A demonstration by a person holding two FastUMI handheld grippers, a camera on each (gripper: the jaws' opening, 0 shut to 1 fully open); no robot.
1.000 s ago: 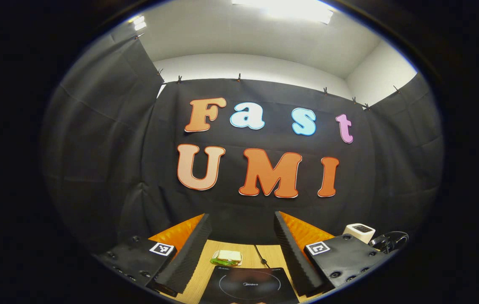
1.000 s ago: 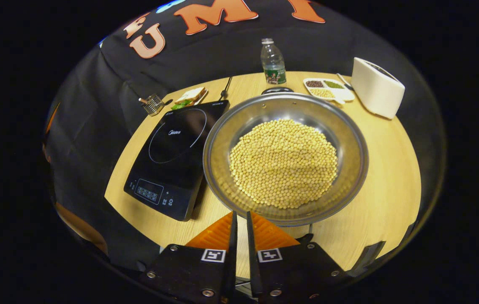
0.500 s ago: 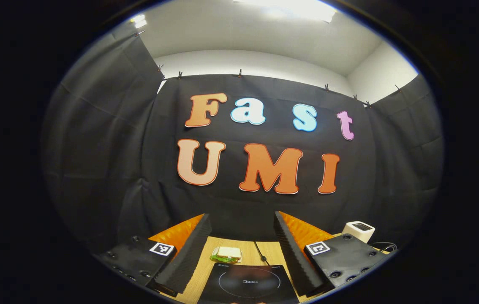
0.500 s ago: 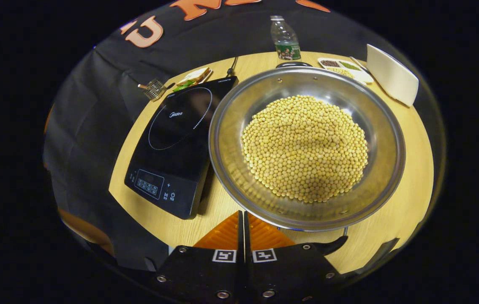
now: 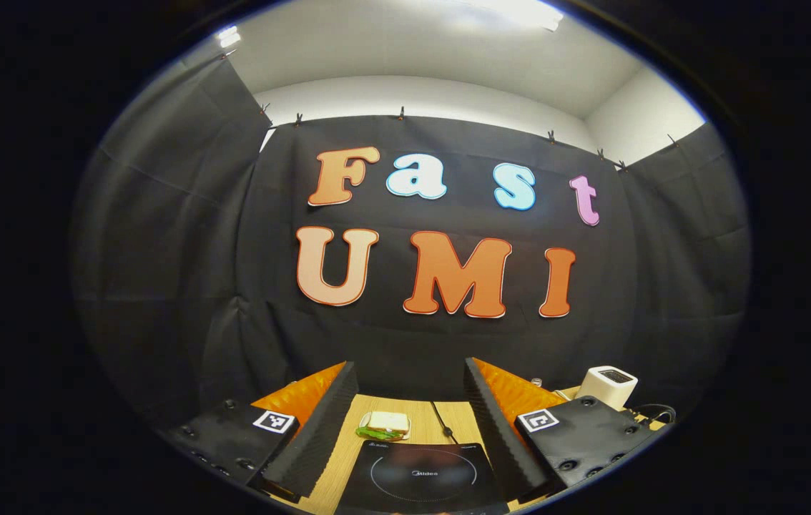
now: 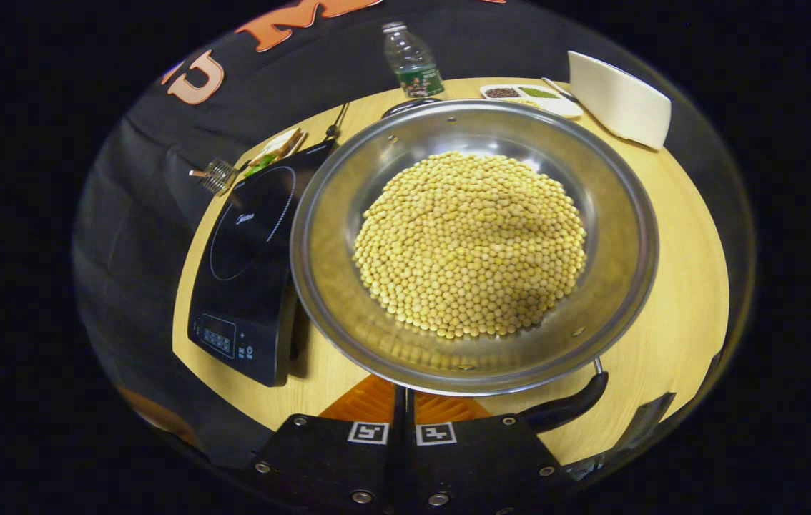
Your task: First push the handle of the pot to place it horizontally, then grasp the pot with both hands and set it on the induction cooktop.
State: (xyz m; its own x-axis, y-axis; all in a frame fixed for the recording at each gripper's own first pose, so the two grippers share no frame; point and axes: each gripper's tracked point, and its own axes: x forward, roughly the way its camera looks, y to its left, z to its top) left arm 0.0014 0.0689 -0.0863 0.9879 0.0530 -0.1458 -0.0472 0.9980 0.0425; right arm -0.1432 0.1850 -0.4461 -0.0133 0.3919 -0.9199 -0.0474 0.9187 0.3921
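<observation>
The left tool (image 5: 409,422) is held level and wide open, with nothing between its fingers. Just ahead and below it lies the induction cooktop (image 5: 420,476) on the desk (image 5: 423,418), with a sandwich (image 5: 384,424) beyond.

The right tool (image 6: 405,404) points steeply down with its fingers closed together and nothing gripped, its tips at the near rim of the pot (image 6: 473,243). The pot sits directly ahead of it, heaped with soybeans (image 6: 470,243); the cooktop lies ahead to its left, and the dark handle (image 6: 566,408) sticks out just to its right.

The main risk, as I judge it, is a push that catches the rim instead of the handle, sliding the whole pot into the cooktop's edge or jolting beans out.

The right gripper view gives the pot, handle and a water bottle (image 6: 411,61); the left gripper view gives the booth's ceiling and the left tool's spread.
</observation>
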